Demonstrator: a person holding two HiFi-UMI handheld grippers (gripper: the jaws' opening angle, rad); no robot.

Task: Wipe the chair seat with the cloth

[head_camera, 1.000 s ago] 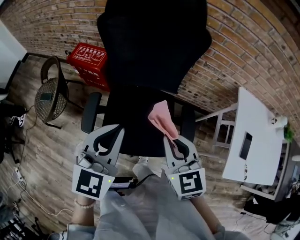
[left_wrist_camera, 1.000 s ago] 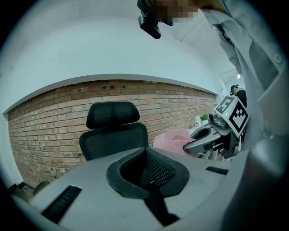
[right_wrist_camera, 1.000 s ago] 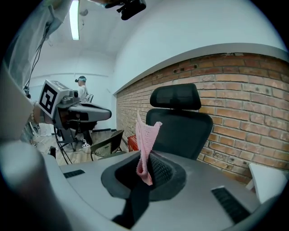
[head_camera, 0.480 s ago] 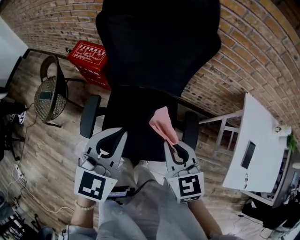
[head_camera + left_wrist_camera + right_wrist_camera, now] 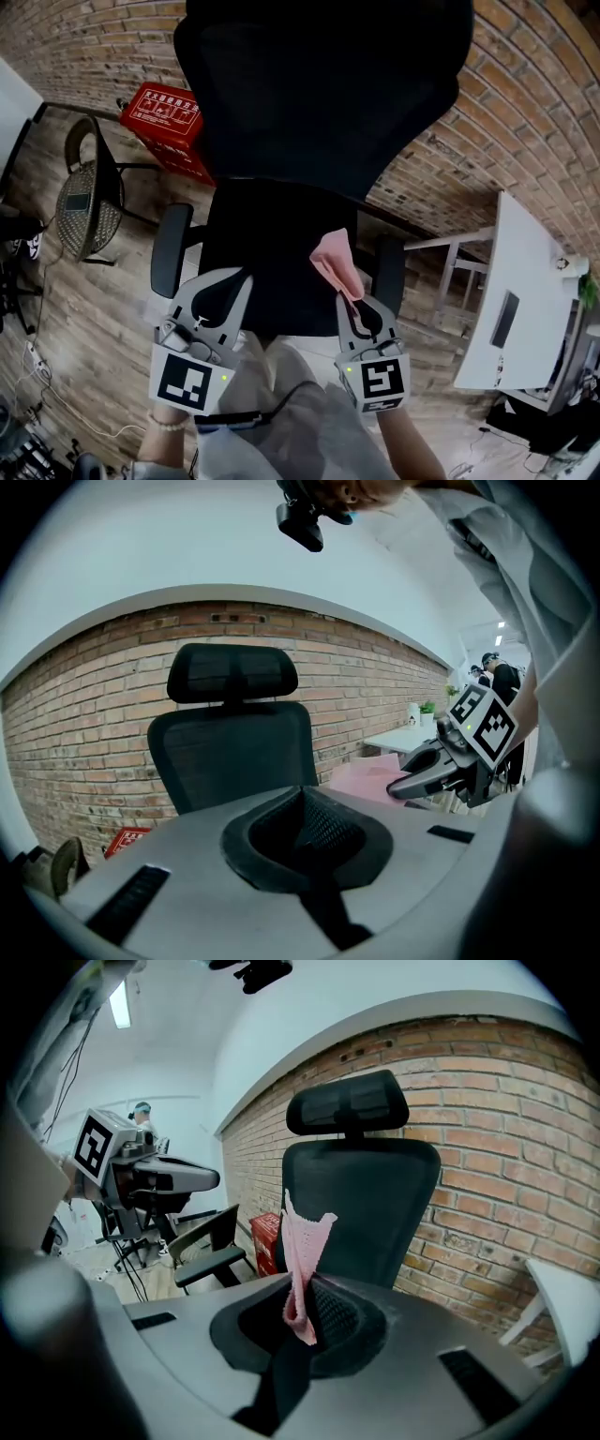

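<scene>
Black office chair (image 5: 319, 103) against a brick wall, tall backrest with headrest and an armrest on each side. The seat (image 5: 258, 239) lies directly below and ahead of both grippers, dark and bare. Judged firm enough to press on, but a chair of this type may swivel or roll under a sideways push, so the left armrest (image 5: 169, 251) looks the place to steady it. Pink cloth (image 5: 336, 262) is over the seat's front right part, up in the air. It looks thin, knitted, light and limp, and it will fold and drag rather than push. The right gripper (image 5: 350, 300) is clamped on its lower end, with the free part flopping out past the tips. Judged better taken nearer the middle or bunched, so that a pad meets the seat. The left gripper (image 5: 225, 281) has its jaws together and holds nothing.
</scene>
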